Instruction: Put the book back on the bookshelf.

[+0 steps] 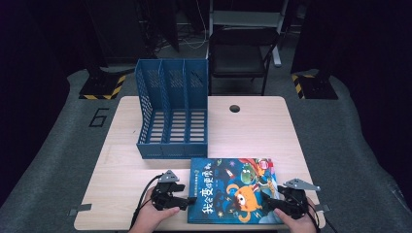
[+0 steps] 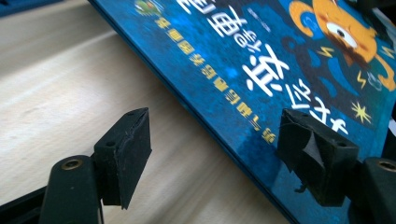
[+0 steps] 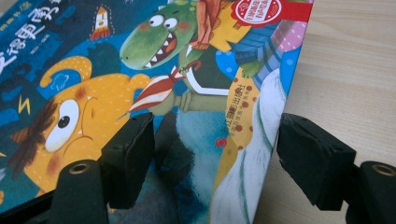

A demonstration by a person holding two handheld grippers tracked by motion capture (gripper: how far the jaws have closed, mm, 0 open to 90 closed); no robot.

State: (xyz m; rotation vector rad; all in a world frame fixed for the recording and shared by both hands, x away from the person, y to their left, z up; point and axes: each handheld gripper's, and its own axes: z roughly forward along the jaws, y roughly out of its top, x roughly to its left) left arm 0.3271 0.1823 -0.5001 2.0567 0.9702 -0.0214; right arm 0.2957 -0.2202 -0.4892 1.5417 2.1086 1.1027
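Observation:
A picture book (image 1: 233, 189) with a blue cover, an orange monster and a green dinosaur lies flat near the table's front edge. My left gripper (image 1: 187, 201) is at the book's left edge and stands open. In the left gripper view the book (image 2: 261, 60) has its edge running between the pads of that gripper (image 2: 215, 154), one pad over the wood and one over the cover, neither pressing. My right gripper (image 1: 269, 201) is at the book's front right corner, also open. In the right gripper view the book's (image 3: 140, 70) right edge passes between this gripper's (image 3: 215, 158) spread pads.
A blue three-slot file rack (image 1: 172, 116) stands just behind the book on the light wooden table (image 1: 252, 131). A small round hole (image 1: 234, 108) is in the tabletop at the back. A dark folding chair (image 1: 240, 53) stands beyond the table.

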